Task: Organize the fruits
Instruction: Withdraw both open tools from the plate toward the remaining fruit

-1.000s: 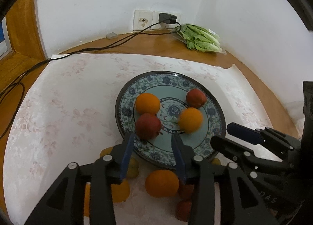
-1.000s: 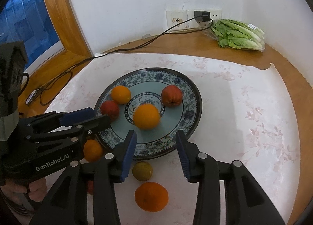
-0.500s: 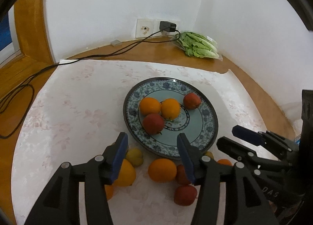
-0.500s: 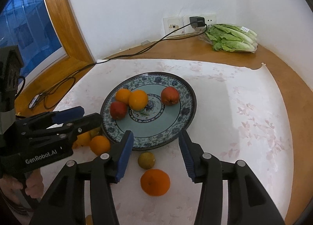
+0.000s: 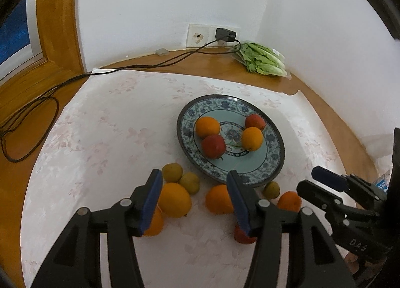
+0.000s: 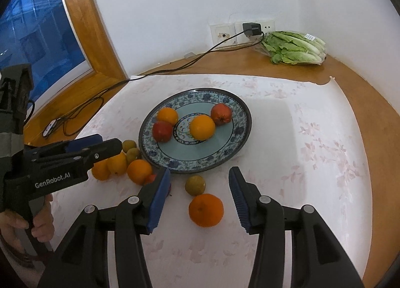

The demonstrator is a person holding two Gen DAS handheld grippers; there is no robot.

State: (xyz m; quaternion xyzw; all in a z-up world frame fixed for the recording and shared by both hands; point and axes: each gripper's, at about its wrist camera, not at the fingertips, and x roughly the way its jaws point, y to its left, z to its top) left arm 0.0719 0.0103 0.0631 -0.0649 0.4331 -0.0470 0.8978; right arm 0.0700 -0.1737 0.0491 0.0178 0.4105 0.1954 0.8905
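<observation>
A blue patterned plate (image 5: 272, 148) (image 6: 240, 135) holds two oranges and two red apples. Several oranges, small green-yellow fruits and a red apple lie on the cloth in front of it. My left gripper (image 5: 196, 200) is open and empty, above a large orange (image 5: 175, 200) and another orange (image 5: 218, 199). It also shows in the right wrist view (image 6: 100, 144). My right gripper (image 6: 198, 199) is open and empty, with an orange (image 6: 205, 210) and a small green fruit (image 6: 195, 185) between its fingers' lines. It also shows in the left wrist view (image 5: 315, 180).
A white floral cloth (image 6: 312, 163) covers the round wooden table (image 6: 370, 103). A bag of lettuce (image 6: 295, 48) lies at the back by the wall socket. A black cable (image 5: 50, 103) runs across the table's left side. A window frame (image 6: 82, 25) stands at the left.
Both grippers have pulled back from the plate toward the near loose fruits. The orange on the plate rolled to the left, then back toward the far apple.
</observation>
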